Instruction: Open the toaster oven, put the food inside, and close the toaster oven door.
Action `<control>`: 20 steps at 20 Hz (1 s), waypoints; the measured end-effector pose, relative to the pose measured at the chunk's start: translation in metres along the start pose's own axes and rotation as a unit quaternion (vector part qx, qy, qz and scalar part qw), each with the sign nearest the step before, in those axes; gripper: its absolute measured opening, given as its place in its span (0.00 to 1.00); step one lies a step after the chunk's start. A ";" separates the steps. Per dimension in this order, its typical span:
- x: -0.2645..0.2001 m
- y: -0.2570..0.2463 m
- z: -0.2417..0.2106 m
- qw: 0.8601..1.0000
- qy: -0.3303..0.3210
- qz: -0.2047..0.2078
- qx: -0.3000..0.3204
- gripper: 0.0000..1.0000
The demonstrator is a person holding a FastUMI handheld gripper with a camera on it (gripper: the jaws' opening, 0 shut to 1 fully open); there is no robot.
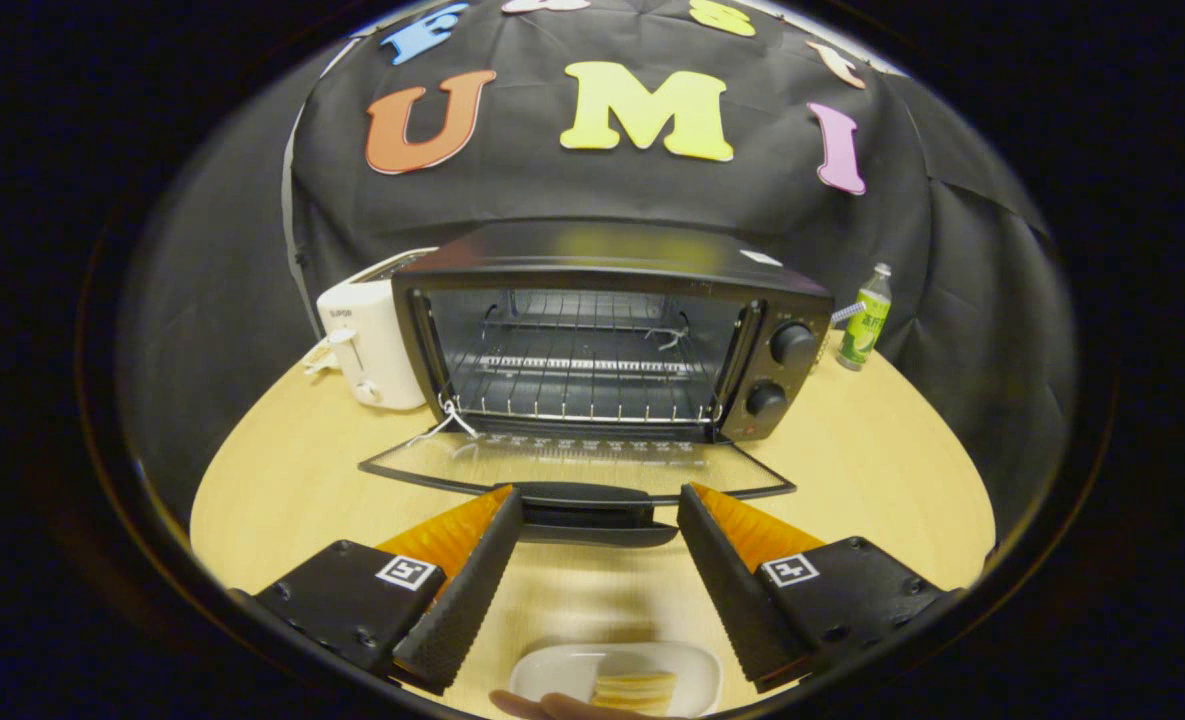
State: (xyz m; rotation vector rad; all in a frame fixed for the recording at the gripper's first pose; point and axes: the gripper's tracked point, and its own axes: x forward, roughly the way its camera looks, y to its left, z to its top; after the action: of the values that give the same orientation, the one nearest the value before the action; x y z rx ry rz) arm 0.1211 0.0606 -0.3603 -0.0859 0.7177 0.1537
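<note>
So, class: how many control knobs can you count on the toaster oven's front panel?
2: upper knob and lower knob, stacked on the toaster oven right of its open door. The open gripper sits at the door handle.

Glossy black toaster oven [612, 262] with metal wire rack [582, 365]; matt wood-look table [882, 450].

My one camera rides on me, looking forward and slightly down along my jaws, spread apart with nothing between them. It faces the open toaster oven [592, 340] head-on from close range, above the worktop [882, 450] by its lowered door [577, 470].
</note>
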 end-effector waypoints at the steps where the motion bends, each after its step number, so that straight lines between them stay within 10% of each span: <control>1: -0.003 0.000 -0.009 1.000 0.016 0.000 -0.003 1.00; 12: 0.009 -0.001 -0.056 0.996 0.089 -0.004 0.011 1.00; 20: -0.069 0.003 -0.091 0.996 0.077 0.036 0.022 1.00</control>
State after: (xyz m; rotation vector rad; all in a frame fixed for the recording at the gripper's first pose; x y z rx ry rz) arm 0.0097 0.0442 -0.3831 -0.0305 0.8783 0.2026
